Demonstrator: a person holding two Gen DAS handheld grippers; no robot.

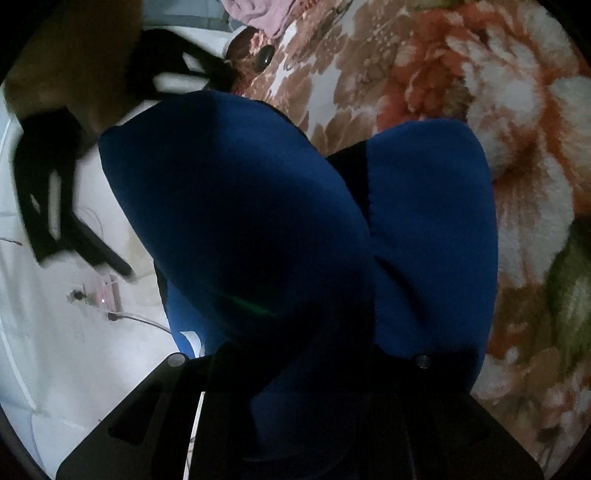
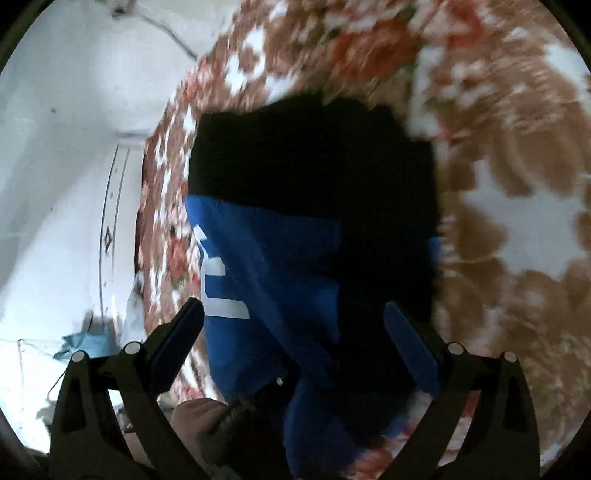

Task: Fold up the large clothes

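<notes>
A large blue and black garment [image 1: 258,206] bulges close in front of the left wrist camera and hides my left gripper's fingertips; the cloth comes out of the closed jaws, so my left gripper [image 1: 314,354] is shut on it. In the right wrist view the same garment [image 2: 280,266], blue with white lettering and a black part, lies on the floral blanket [image 2: 517,184]. My right gripper [image 2: 295,332] is open, its fingers [image 2: 177,339] standing wide on either side above the cloth, holding nothing.
The floral orange and brown blanket [image 1: 461,92] covers the bed. A pink cloth [image 1: 258,14] lies at its far end. White floor [image 1: 55,332] with a cable and black furniture [image 1: 48,192] lies to the left. A light blue item [image 2: 81,343] lies on the floor.
</notes>
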